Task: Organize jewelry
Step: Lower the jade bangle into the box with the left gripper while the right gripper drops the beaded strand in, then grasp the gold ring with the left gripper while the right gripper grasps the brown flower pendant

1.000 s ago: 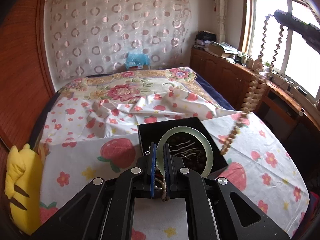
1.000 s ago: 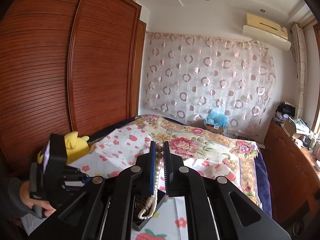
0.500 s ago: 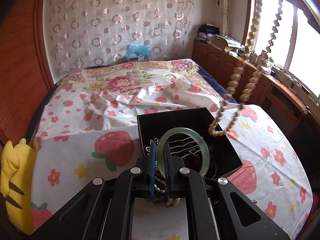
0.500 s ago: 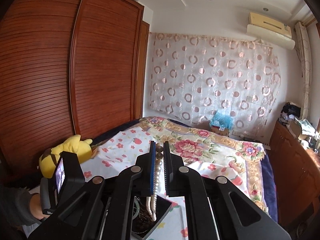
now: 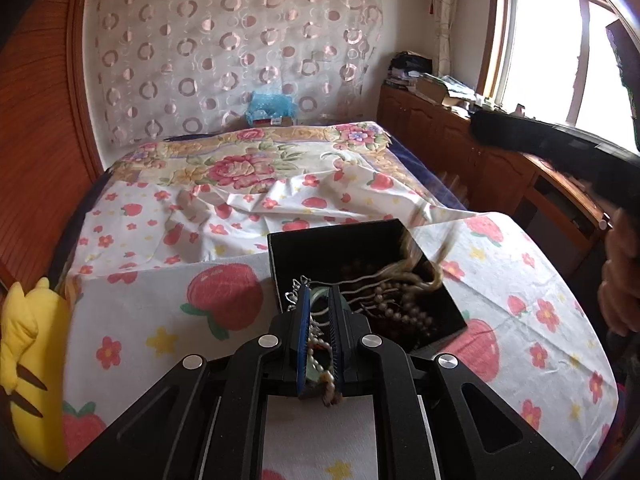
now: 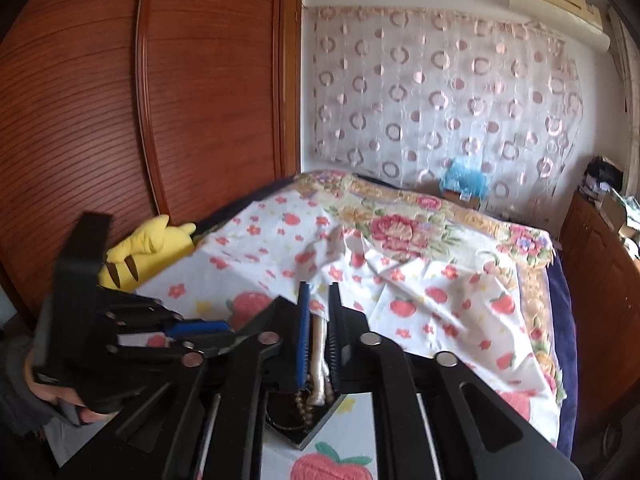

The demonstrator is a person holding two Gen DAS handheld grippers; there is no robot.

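Observation:
A black jewelry box (image 5: 452, 314) sits on the strawberry-print cloth and holds beads and chains. My left gripper (image 5: 319, 300) is shut on a pale green bangle (image 5: 318, 293) over the box's near left corner. My right gripper (image 6: 318, 294) is shut on a pale bead necklace (image 6: 318, 364) that hangs between its fingers down into the box (image 6: 316, 428). In the left wrist view the necklace's lower part (image 5: 404, 274) lies blurred in the box, and the right gripper's black body (image 5: 560, 148) shows at upper right.
A yellow plush toy (image 5: 28, 364) lies at the bed's left edge, also in the right wrist view (image 6: 148, 248). Wooden cabinets (image 5: 452, 140) run along the right wall under the window. A wooden wardrobe (image 6: 120, 120) stands on the left.
My right gripper has come down with the bead necklace, which now piles into the box instead of hanging high. My left gripper has moved closer to the box with the bangle.

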